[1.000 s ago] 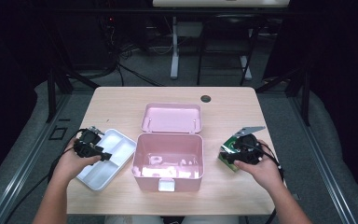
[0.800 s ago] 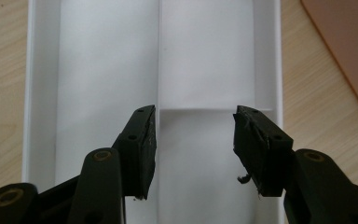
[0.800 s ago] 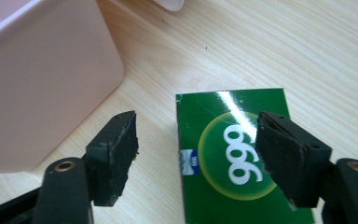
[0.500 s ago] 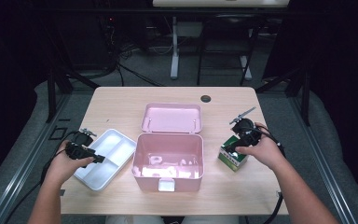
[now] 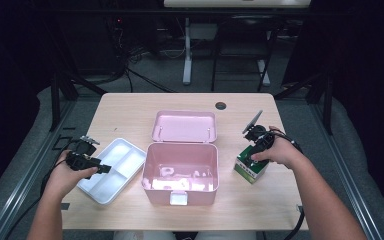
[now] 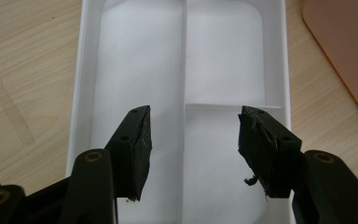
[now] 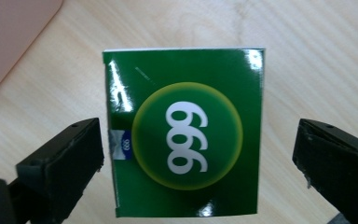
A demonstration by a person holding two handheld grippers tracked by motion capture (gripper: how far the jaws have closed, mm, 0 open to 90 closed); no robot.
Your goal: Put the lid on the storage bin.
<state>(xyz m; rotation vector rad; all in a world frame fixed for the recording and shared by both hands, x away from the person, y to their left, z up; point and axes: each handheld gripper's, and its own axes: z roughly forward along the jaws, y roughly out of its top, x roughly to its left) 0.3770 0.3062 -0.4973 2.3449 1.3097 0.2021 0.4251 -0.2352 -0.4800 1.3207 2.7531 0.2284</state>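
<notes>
Now the green box [image 5: 250, 169] stands on the counter [image 5: 130, 107] near its right edge, just right of the open pink case [image 5: 180, 172] and apart from it. One second ago it was held tilted in the right claw; half a second ago it was already lower, by the case. In the right gripper view its glossy top face with the white "999" print [image 7: 185, 137] lies between the jaws. The left jaw sits just beside the box's edge, contact not certain; the right jaw stands clearly off it with bare wood between. The right claw [image 5: 254, 150] has just been opening and reads as released: the box rests on its own.

Judgement: the set-down of the box is finished, and the right hand [image 5: 275, 152] is free to withdraw. Risk: the near jaw could nudge the box on retreat.

White divided tray [image 5: 112, 170] lies left of the case, near the counter's left edge, set at a slant. The left claw [image 5: 102, 169] hovers over the tray's left end, where earlier it was at the tray's far end. In the left gripper view its jaws are spread wide above the empty compartments, the centre divider [image 6: 185, 56] running between them, nothing gripped. It too has been opening over the last second.

Judgement: both items taken out of the case are now parked; small pale items remain inside it [image 5: 177, 175], too blurred to identify.
</notes>
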